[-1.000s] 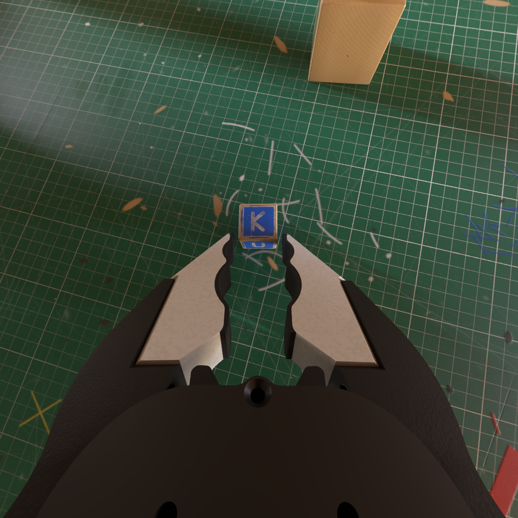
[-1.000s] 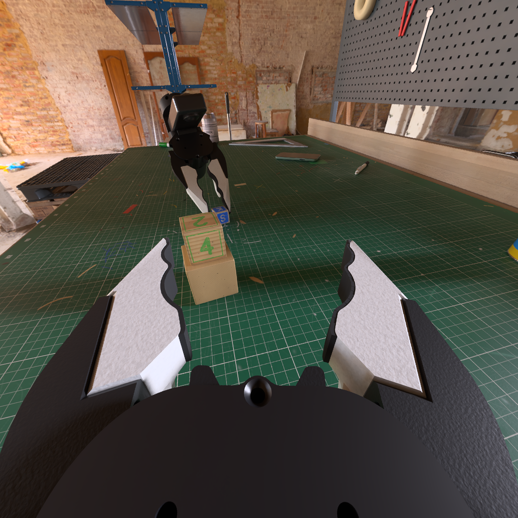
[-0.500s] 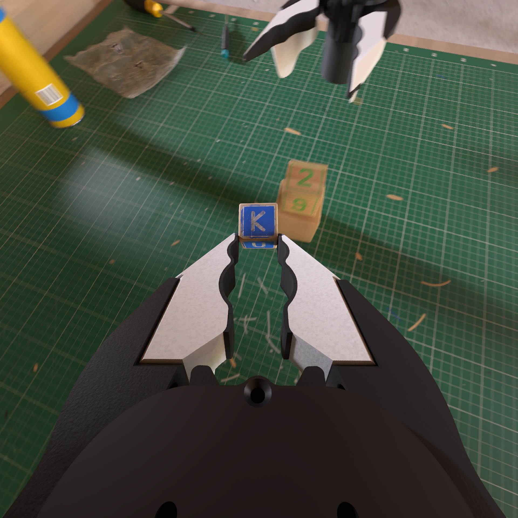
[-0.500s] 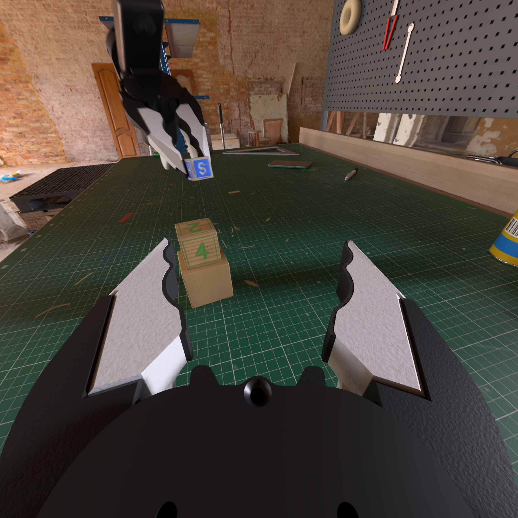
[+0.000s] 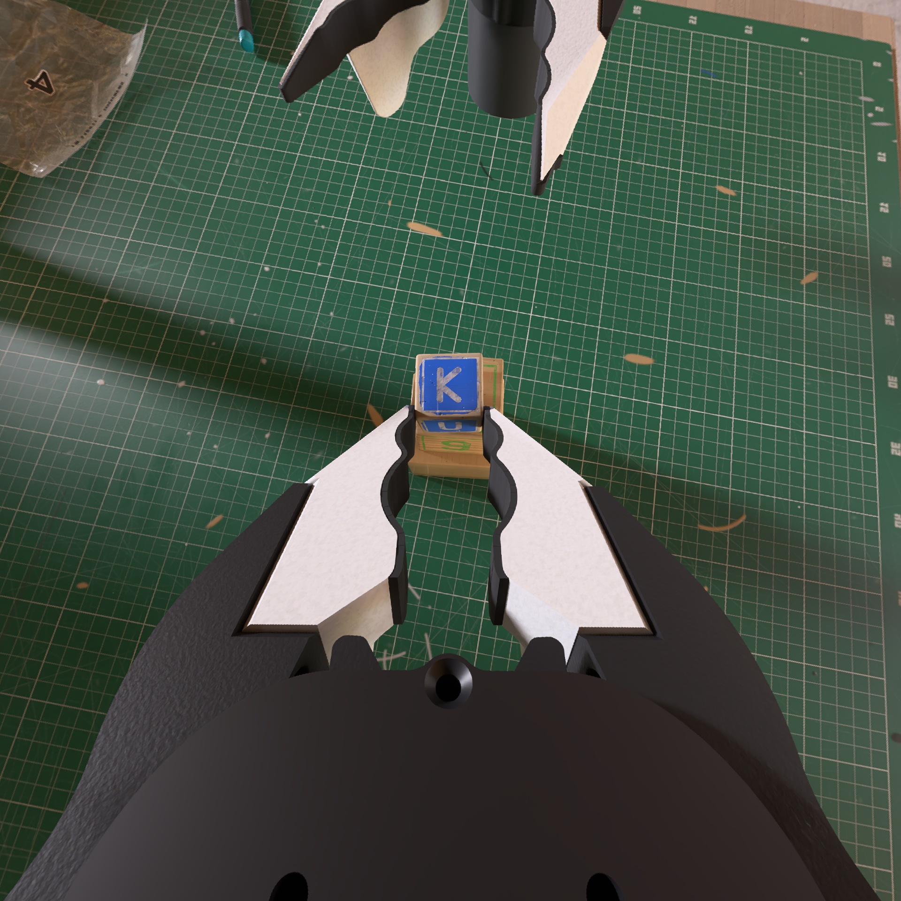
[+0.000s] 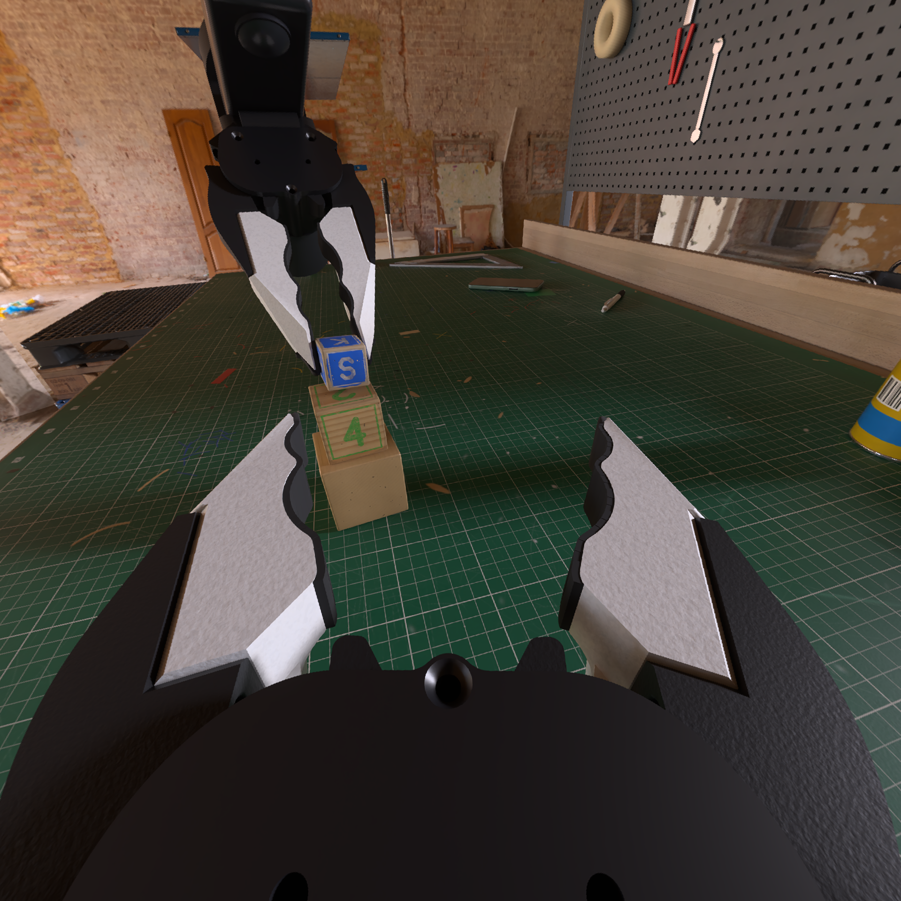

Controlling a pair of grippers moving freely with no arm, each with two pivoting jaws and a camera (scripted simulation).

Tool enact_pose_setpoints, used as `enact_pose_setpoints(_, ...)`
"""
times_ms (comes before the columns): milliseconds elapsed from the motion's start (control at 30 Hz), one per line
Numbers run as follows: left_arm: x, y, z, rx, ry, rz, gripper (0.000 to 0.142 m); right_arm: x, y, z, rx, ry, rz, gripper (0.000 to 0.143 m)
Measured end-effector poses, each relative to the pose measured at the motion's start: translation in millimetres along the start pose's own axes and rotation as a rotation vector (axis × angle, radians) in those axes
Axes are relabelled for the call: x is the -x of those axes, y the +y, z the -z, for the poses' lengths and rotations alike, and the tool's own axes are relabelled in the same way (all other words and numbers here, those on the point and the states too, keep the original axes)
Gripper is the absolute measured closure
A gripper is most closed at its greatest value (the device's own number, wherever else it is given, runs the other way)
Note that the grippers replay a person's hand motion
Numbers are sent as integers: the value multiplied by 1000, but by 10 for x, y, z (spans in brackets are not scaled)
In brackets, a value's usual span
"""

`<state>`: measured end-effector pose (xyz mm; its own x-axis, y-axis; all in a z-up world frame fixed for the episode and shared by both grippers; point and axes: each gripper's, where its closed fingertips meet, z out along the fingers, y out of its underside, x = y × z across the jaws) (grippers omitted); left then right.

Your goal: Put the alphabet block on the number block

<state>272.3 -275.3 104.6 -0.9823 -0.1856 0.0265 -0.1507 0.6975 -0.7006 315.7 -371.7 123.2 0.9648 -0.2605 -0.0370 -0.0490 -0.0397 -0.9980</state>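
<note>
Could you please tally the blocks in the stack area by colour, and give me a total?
Blue: 1, the alphabet block, held in the left gripper just over the stack.
Green-printed wood: 1, the number block.
Plain tan wood: 1, the base block under the number block.
Total: 3 blocks.

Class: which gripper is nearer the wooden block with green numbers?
Left. The left gripper hangs just above the green-numbered wooden block, holding the blue alphabet block; the right gripper waits open, farther back.
</note>
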Motion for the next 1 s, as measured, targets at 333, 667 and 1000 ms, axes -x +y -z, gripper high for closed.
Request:
enact_pose_setpoints(333, -14, -21, -48, 0, -5, -23, 115, 2, 6, -1, 1, -3, -3, 27)
enact_pose_setpoints(667, -25, -16, -64, 5, 0, -34, 116, 0, 15, -2, 3, -4, -7, 27)
enact_pose_setpoints(1000, -36, -13, -74, 7, 8, -55, 116, -2, 20, 1, 4, -4, -8, 28)
